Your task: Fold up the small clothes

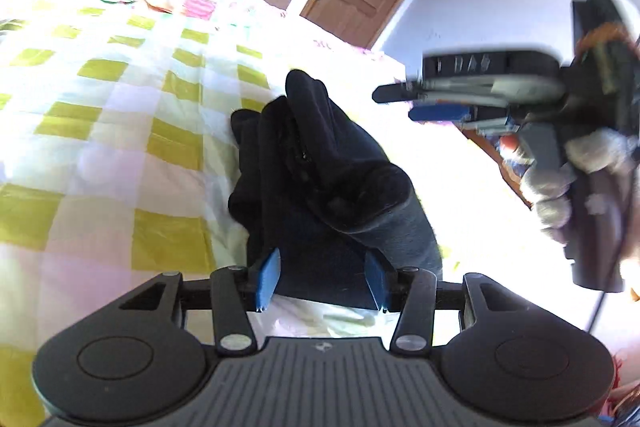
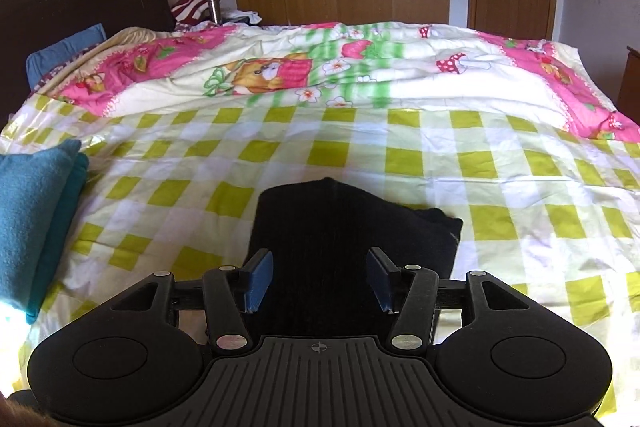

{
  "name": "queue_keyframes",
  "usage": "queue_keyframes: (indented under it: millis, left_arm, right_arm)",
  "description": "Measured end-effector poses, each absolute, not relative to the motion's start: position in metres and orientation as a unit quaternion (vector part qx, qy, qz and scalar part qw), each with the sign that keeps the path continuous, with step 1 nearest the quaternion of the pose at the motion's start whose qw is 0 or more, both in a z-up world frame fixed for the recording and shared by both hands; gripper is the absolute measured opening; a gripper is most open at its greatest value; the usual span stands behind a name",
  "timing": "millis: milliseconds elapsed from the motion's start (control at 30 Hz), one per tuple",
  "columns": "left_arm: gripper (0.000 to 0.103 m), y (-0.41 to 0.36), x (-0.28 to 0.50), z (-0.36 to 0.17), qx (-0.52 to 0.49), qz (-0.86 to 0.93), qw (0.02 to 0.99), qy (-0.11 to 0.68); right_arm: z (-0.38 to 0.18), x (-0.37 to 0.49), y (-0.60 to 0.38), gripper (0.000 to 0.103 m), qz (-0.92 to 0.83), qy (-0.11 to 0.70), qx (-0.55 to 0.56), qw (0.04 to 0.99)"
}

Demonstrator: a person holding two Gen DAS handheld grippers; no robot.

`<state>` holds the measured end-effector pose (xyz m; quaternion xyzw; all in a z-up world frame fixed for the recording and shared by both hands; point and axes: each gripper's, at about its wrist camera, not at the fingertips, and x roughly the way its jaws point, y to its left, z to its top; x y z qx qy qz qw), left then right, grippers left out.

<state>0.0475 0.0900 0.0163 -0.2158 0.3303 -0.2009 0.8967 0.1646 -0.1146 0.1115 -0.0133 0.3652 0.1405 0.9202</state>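
The black garment (image 2: pixel 340 239) is lying bunched at lower centre of the checked quilt (image 2: pixel 440 155); both the left gripper (image 1: pixel 322 277) and right gripper (image 2: pixel 318 277) are gaping open around it. I'd be flattening it before pinching one edge

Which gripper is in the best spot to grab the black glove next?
Probably the left gripper: its open jaws already straddle the black glove's cuff. The right gripper hovers apart, beside it.

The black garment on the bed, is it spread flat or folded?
Neither: the black garment is bunched. In the left wrist view it rises in rumpled layers off the checked quilt.
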Motion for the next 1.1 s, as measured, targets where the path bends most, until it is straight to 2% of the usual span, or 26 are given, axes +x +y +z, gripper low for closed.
queue_keyframes:
  millis: [200,267,333,433,633,733,767,833,967,1100]
  left_arm:
    - [0.062,0.078,0.039,0.032,-0.267,-0.203,0.886,0.319]
    - [0.063,0.067,0.040,0.035,-0.247,-0.196,0.895,0.315]
    - [0.069,0.054,0.043,0.038,-0.226,-0.180,0.902,0.321]
    - [0.070,0.043,0.054,0.040,-0.215,-0.140,0.912,0.321]
    - [0.069,0.034,0.047,0.064,-0.144,-0.133,0.949,0.245]
    - [0.069,0.021,0.055,0.062,-0.105,-0.144,0.951,0.253]
    - [0.066,0.017,0.063,0.056,-0.100,-0.145,0.946,0.273]
    - [0.040,0.014,0.076,0.039,-0.099,-0.138,0.934,0.316]
    - [0.037,0.030,0.078,0.008,-0.131,-0.124,0.912,0.369]
    - [0.036,0.036,0.074,0.004,-0.159,-0.128,0.907,0.368]
  right_arm:
    - [0.104,0.151,-0.132,0.054,0.154,0.359,-0.003,0.921]
    - [0.098,0.150,-0.137,0.054,0.148,0.362,0.001,0.921]
    - [0.093,0.153,-0.141,0.054,0.154,0.369,0.017,0.916]
    - [0.095,0.157,-0.146,0.054,0.152,0.363,0.023,0.919]
    - [0.100,0.177,-0.152,0.055,0.160,0.357,0.015,0.920]
    - [0.096,0.194,-0.151,0.056,0.173,0.372,0.026,0.912]
    - [0.095,0.200,-0.149,0.059,0.181,0.381,0.039,0.906]
    - [0.092,0.205,-0.141,0.062,0.196,0.390,0.049,0.899]
    - [0.085,0.206,-0.109,0.068,0.212,0.392,0.009,0.895]
    - [0.072,0.204,-0.079,0.069,0.216,0.416,-0.029,0.883]
